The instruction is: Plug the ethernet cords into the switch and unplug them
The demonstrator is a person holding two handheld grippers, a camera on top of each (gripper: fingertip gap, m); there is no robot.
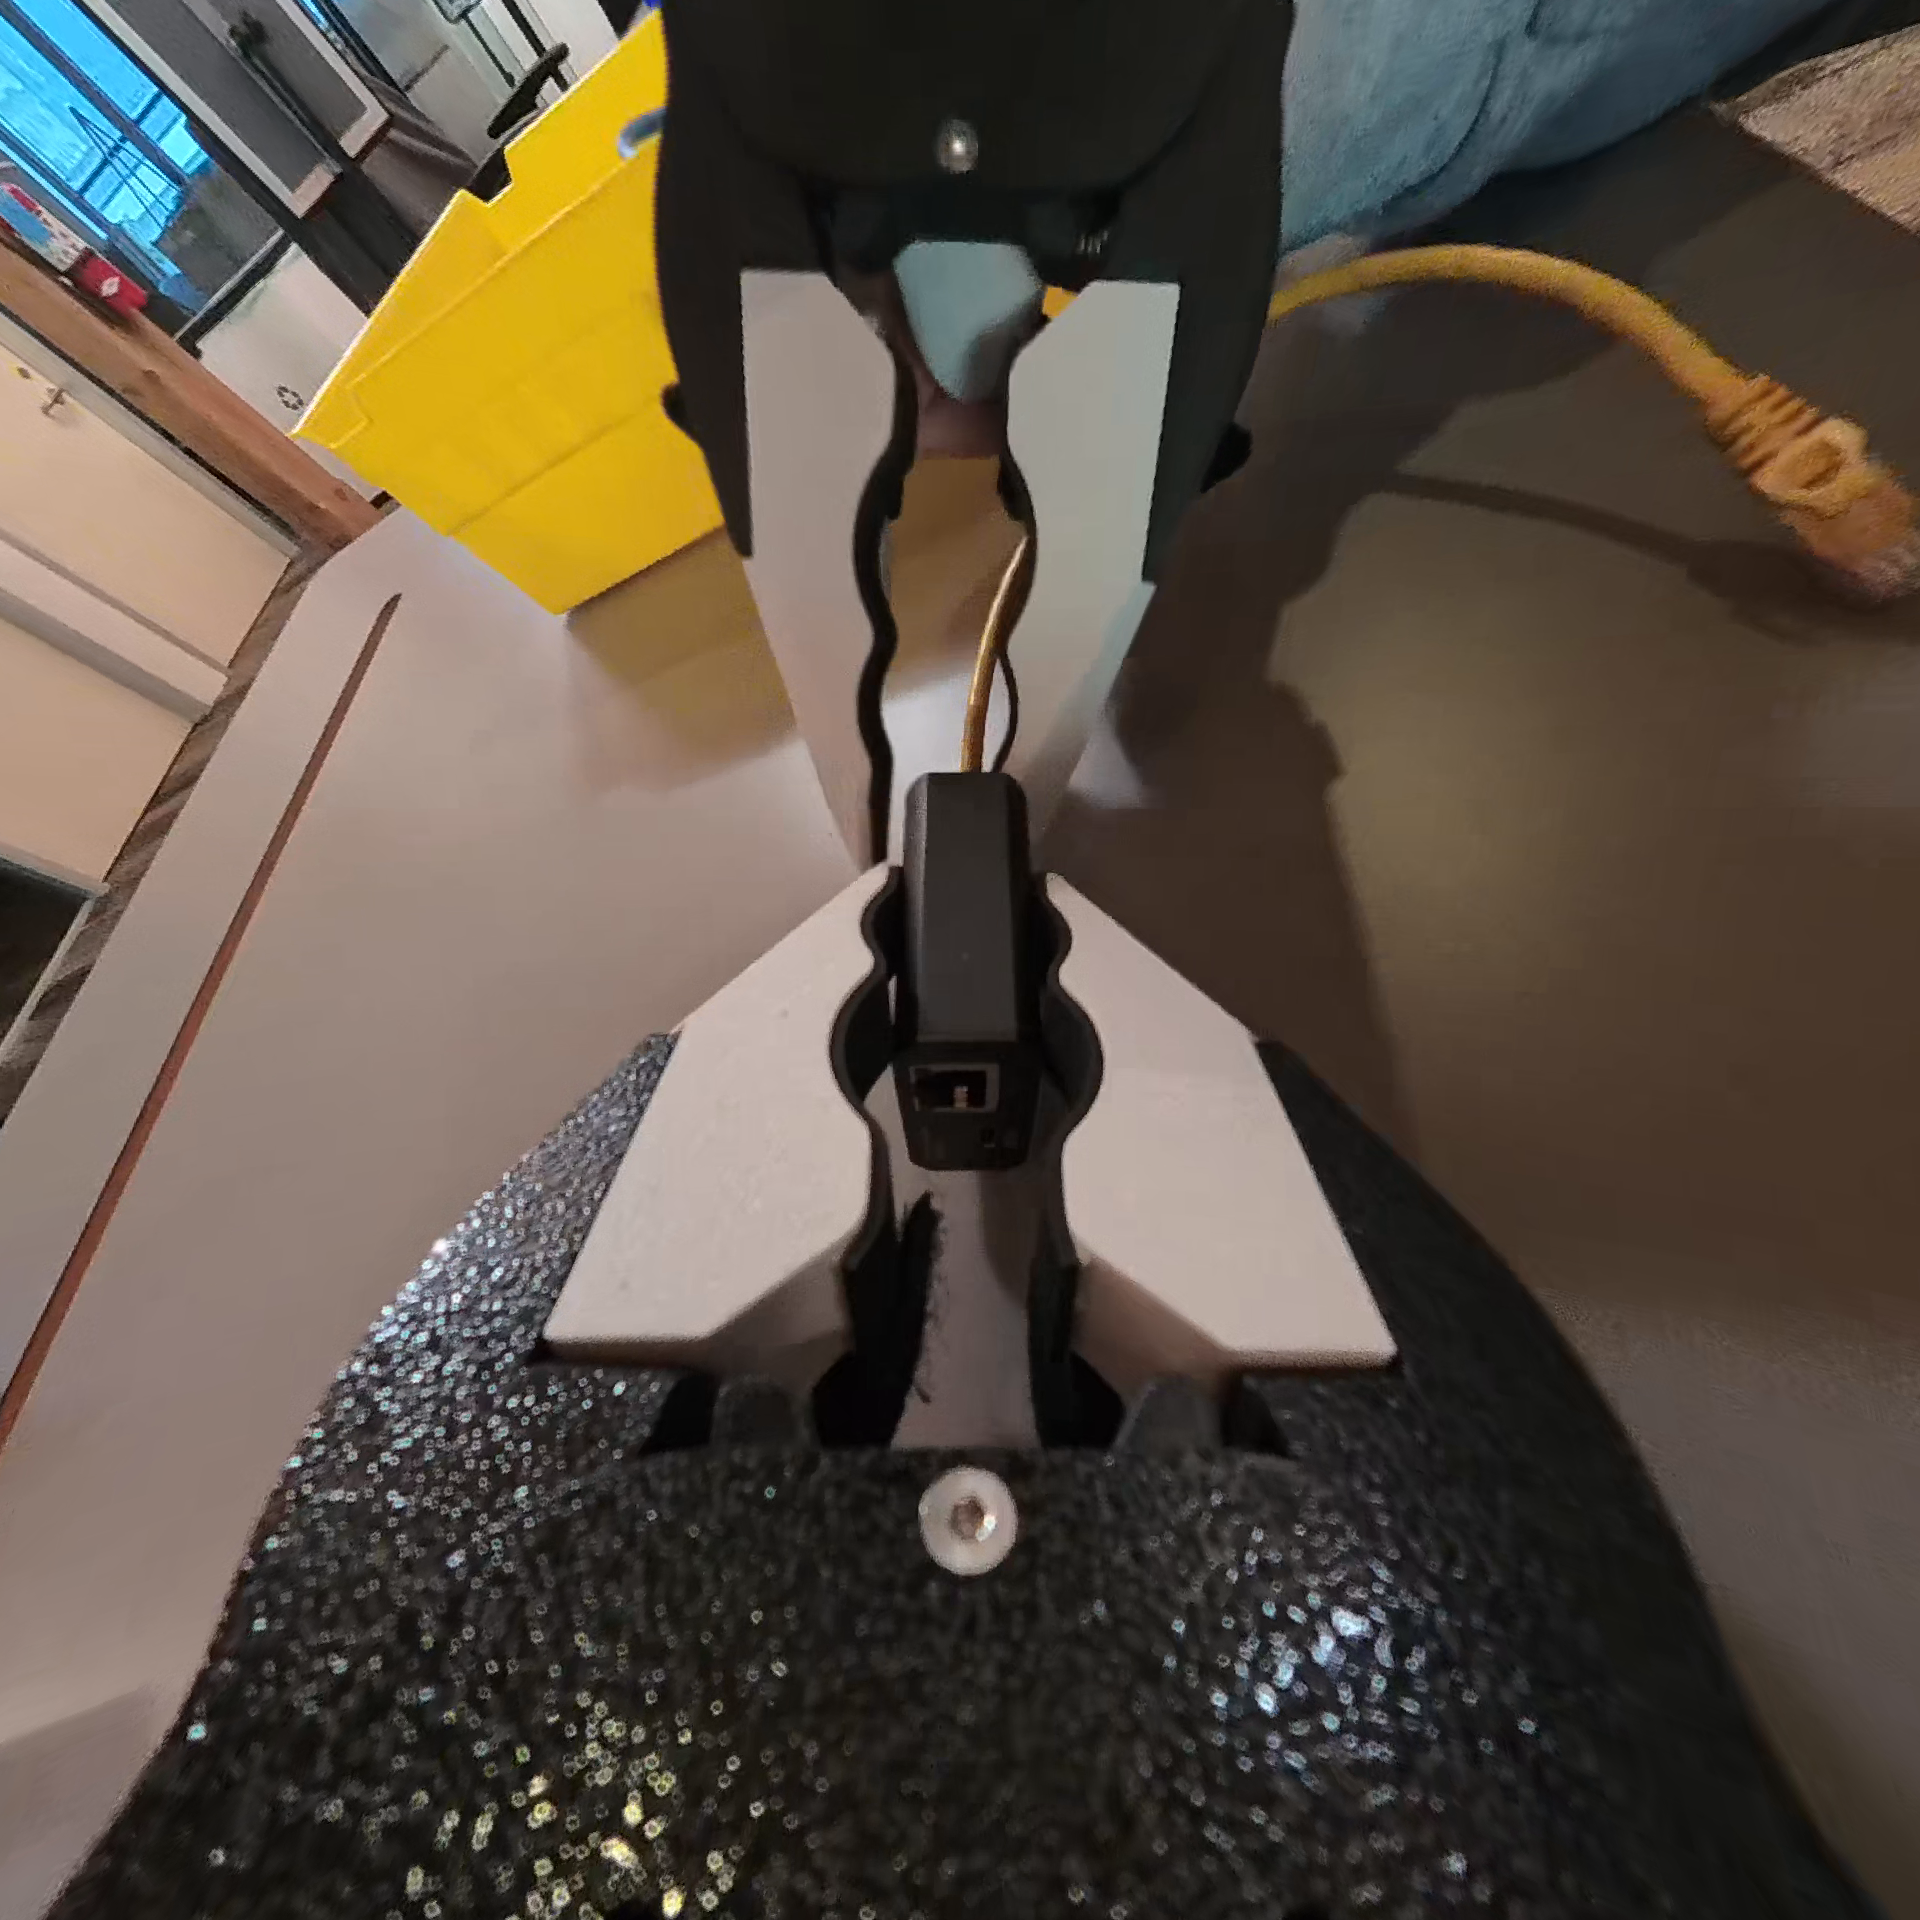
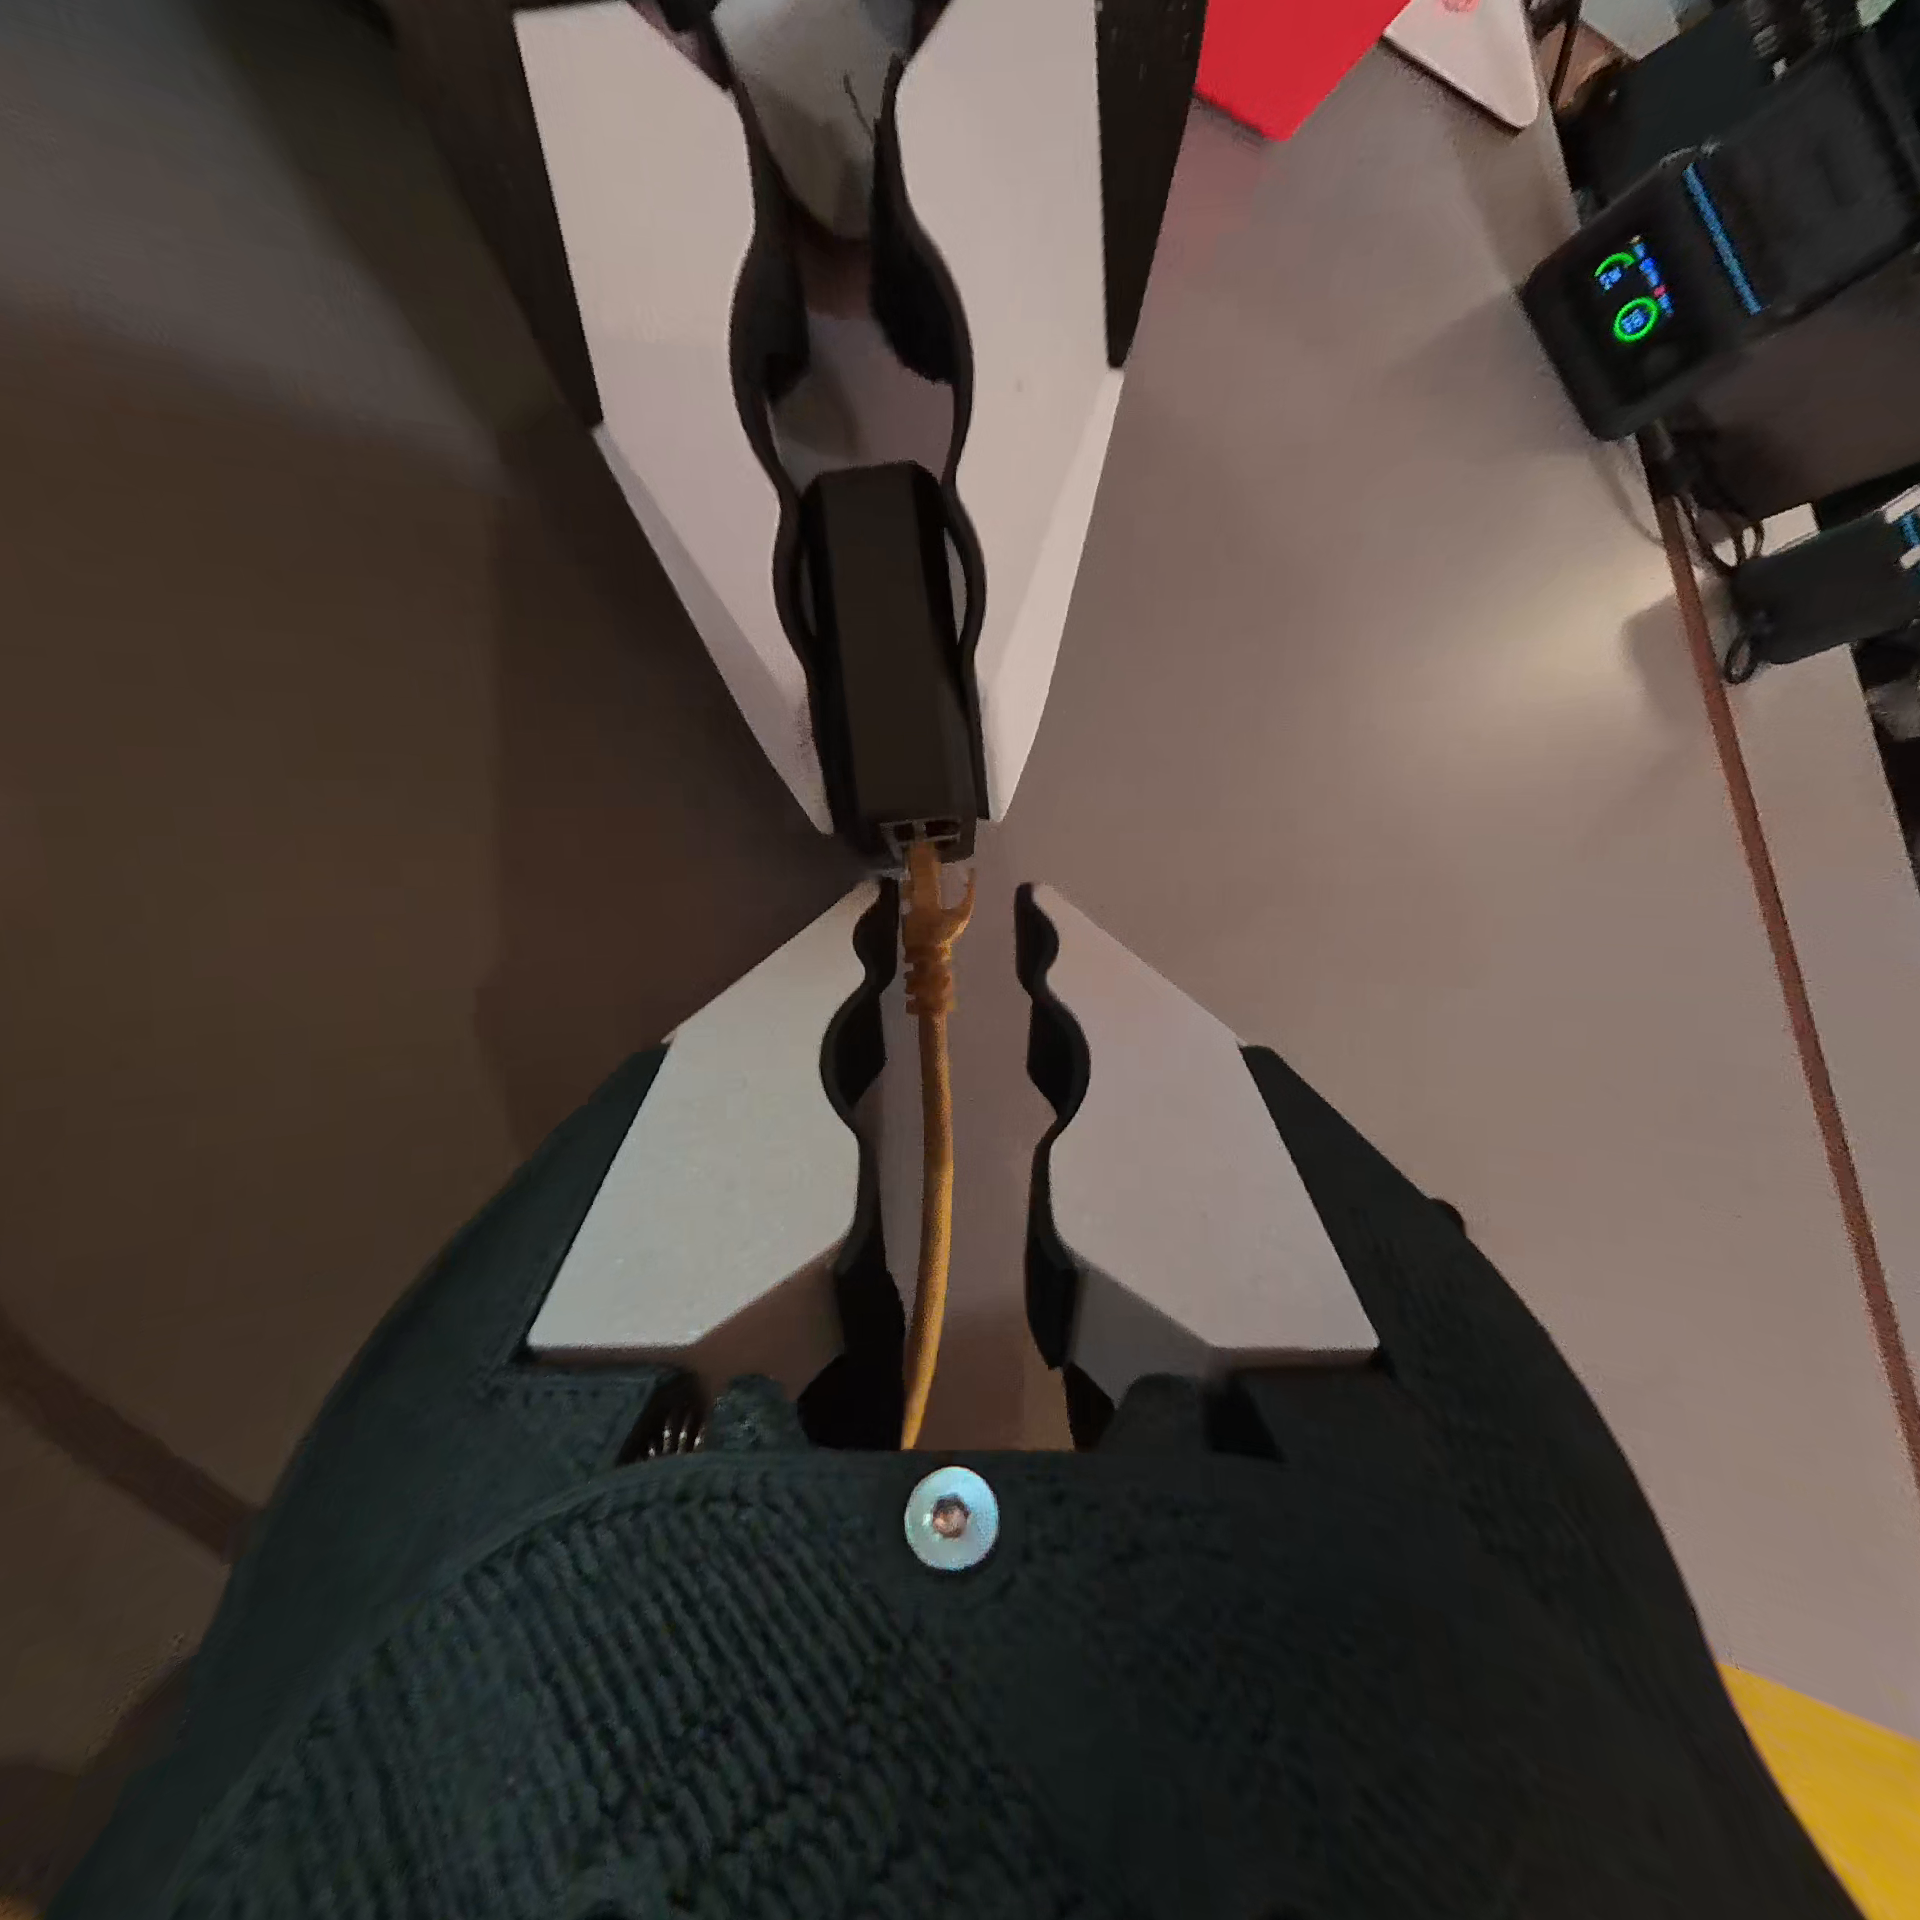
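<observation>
A small black switch (image 1: 961, 966) sits clamped between the fingers of my left gripper (image 1: 966, 883), its near port facing the camera and empty. In the right wrist view the switch (image 2: 894, 644) is held by the left gripper (image 2: 904, 821) opposite me. A yellow ethernet cord (image 2: 935, 1143) runs between the fingers of my right gripper (image 2: 951, 894), and its plug (image 2: 930, 935) is seated in the switch's far port. The right fingers stand apart on either side of the cord. A second yellow cord's free plug (image 1: 1808, 468) hangs unplugged at the right.
The grey table (image 1: 468, 831) lies below. A yellow bin (image 1: 540, 395) stands at the back left and blue cloth (image 1: 1507, 125) at the back right. Black devices with a lit screen (image 2: 1631, 301) and cables sit by the table's right edge, and a red object (image 2: 1278, 52) lies beyond. My two grippers' fingertips are within a few centimetres of each other.
</observation>
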